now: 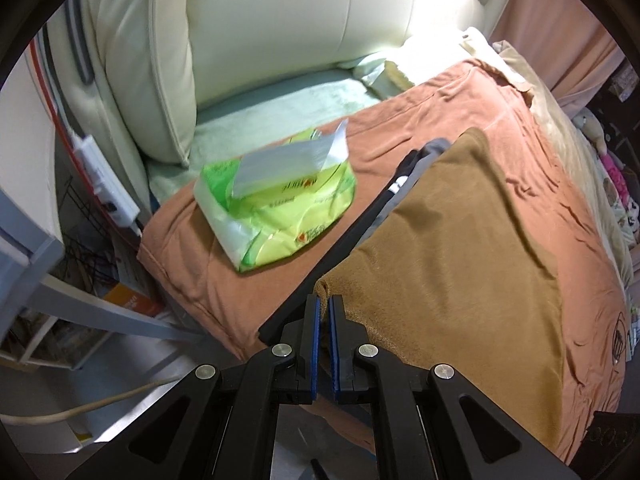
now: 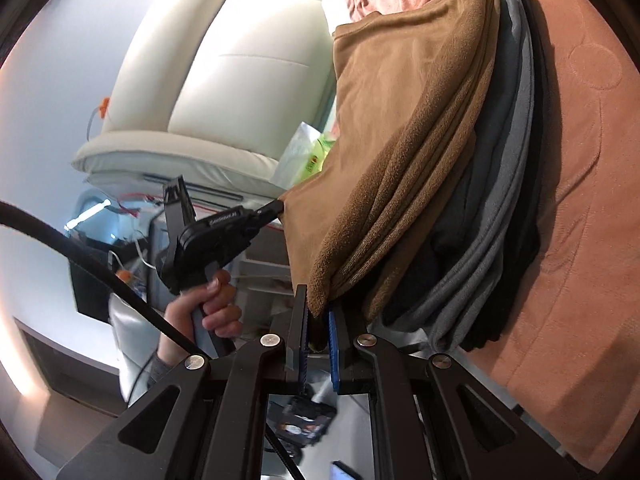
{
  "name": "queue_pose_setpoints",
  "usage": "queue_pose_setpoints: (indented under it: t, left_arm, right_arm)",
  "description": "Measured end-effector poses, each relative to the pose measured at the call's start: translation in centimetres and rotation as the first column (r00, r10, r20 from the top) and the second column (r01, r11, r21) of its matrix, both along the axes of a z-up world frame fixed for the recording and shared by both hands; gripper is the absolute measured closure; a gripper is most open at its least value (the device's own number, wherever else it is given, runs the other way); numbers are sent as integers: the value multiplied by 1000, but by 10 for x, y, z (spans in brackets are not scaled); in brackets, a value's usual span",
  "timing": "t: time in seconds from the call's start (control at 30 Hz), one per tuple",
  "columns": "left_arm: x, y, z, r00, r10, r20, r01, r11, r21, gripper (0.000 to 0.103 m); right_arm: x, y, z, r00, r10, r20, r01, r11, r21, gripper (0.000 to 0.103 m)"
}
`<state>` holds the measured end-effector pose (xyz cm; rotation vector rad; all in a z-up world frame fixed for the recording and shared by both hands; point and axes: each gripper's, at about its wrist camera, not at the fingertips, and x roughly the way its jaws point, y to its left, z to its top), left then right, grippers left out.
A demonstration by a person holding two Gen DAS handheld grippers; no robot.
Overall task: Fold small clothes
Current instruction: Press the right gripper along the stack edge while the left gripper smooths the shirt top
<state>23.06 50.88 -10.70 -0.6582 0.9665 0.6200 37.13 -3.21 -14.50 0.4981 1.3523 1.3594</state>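
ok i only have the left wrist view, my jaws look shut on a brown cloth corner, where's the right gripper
Observer: The right gripper is shut on another corner of the same brown cloth.
Operator: anything under that cloth
Observer: Yes, the right wrist view shows the stack's edge: a grey garment and a black one lie below it, on the pink sheet.
Operator: is my left gripper visible from there
Observer: Yes, the left gripper, held by a hand, pinches the brown cloth's far corner.
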Motion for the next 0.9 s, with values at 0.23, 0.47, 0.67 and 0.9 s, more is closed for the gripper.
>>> queue_pose_setpoints:
  t: [0.23,0.47,0.67,0.9]
  left_arm:
    - [-1,-7,-18,999,-25,-30,25,1000,-15,99]
    - [-10,-6,-28,998,-17,-64,15,999,-45,96]
    - [1,-14,-5,997,-29,-71,31,999,27,82]
    - [30,-35,17,995,-96,-38,99,991,85,58]
  right_arm:
    - [0,-17,-15,999,-37,17,38,995,-91,98]
    - [-6,-29,-18,999,-29,16,31,993,-111,101]
    - [11,-37,11,993,-24,111,38,991,-127,101]
    - [60,-41,33,980,-65,186,90,987,-130,81]
